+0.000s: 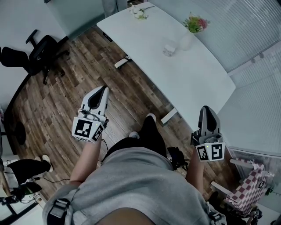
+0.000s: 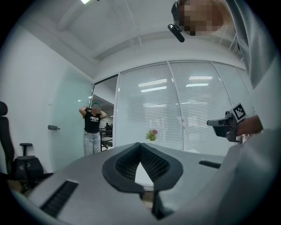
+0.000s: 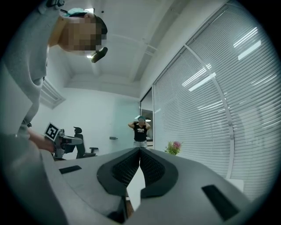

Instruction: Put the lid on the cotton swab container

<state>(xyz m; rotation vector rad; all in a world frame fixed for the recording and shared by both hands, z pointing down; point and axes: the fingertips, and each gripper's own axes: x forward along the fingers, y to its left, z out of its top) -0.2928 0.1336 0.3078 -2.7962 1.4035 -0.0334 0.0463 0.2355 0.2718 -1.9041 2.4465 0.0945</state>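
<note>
Long white table (image 1: pixel 197 79) runs diagonally over a wood plank floor (image 1: pixel 66 101). On the table, toward the window side, a white vase (image 1: pixel 186 42) holds pink flowers (image 1: pixel 196 23). A second small bunch of pale flowers (image 1: pixel 138 11) sits at the far end. Black office chair (image 1: pixel 37 53) stands well apart, by the left wall. Slatted blinds (image 1: pixel 246 30) cover the glass wall behind the table. Red-and-white checked cloth (image 1: pixel 248 190) at lower right — what it covers, cannot tell. A person (image 2: pixel 92 127) in a black T-shirt stands at a doorway, both arms raised to the head. Lower left — someone's legs (image 1: pixel 24 168) in dark trousers, light shoes.
</note>
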